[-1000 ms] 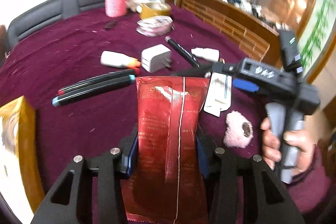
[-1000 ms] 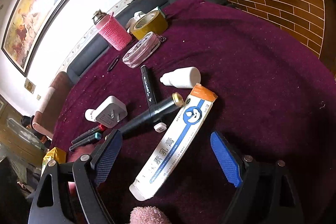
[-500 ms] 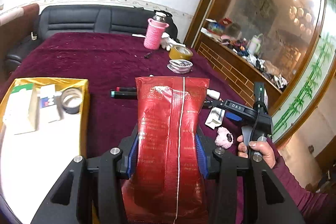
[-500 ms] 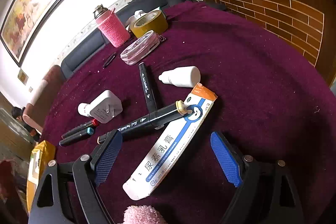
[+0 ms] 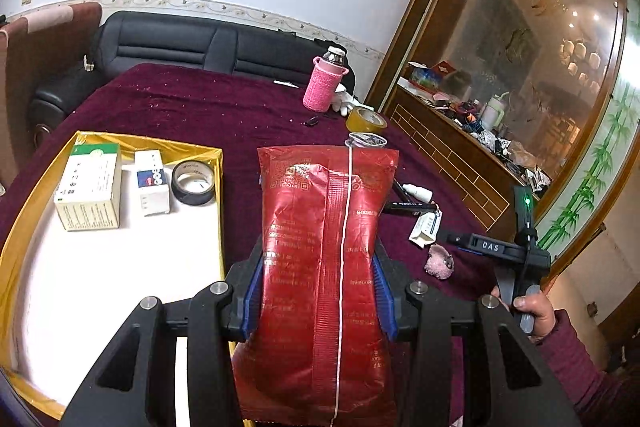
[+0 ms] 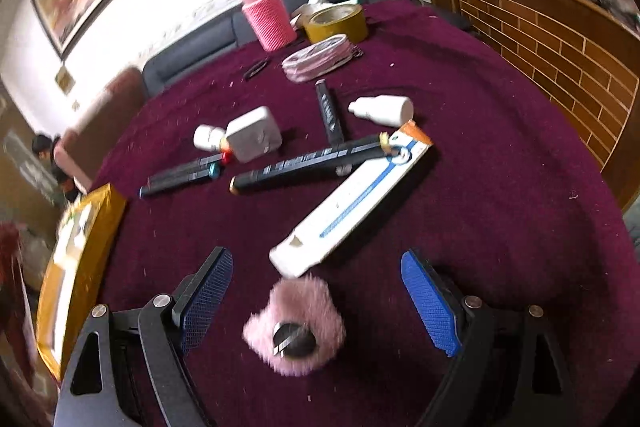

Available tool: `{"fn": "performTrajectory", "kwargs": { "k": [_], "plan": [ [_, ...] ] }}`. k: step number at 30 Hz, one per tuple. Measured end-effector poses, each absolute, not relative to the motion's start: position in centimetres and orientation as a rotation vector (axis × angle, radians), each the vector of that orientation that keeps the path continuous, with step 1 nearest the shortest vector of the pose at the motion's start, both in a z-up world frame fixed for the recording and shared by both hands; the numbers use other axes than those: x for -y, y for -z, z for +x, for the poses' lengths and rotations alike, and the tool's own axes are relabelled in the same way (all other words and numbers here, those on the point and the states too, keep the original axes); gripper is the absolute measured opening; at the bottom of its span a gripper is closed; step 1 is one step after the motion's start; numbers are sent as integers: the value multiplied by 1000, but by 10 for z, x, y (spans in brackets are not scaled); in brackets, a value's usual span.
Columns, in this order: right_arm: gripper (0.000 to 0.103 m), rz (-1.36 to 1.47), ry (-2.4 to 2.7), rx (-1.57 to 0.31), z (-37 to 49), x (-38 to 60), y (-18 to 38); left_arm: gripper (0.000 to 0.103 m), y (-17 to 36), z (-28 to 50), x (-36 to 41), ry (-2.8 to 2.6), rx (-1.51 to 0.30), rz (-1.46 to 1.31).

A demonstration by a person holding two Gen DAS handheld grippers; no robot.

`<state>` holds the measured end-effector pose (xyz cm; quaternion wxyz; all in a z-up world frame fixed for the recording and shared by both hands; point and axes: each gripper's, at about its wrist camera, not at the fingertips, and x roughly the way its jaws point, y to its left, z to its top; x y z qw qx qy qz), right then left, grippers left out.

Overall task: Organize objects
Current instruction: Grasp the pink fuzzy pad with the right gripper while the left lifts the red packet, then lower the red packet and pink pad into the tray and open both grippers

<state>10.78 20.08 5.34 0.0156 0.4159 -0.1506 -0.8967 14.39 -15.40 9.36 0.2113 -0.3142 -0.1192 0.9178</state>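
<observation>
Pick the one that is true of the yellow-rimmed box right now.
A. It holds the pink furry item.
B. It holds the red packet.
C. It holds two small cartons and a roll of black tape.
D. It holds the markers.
C: the left wrist view shows the yellow-rimmed box holding a green-topped carton, a smaller white carton and a roll of black tape.

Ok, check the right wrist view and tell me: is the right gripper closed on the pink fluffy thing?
No, the right gripper stands wide open, both blue pads clear of the pink fluffy thing.

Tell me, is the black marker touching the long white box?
Touching. The right wrist view shows the black marker's gold-ringed end lying on the long white box's orange-tipped end.
</observation>
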Motion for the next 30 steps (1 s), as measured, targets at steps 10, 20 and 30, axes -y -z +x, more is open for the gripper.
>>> {"fn": "performTrajectory", "kwargs": {
  "k": [10,20,30],
  "plan": [
    [54,1450,2839,120,106,-156,-30,45,-90,151,162,-2576,312,-883],
    [39,1424,2775,243,119,-157,-44,45,-91,153,190,-2623,355,-886],
    [40,1212,2558,296,107,-77,-98,45,-96,155,254,-2811,341,-953]
  ]
}}
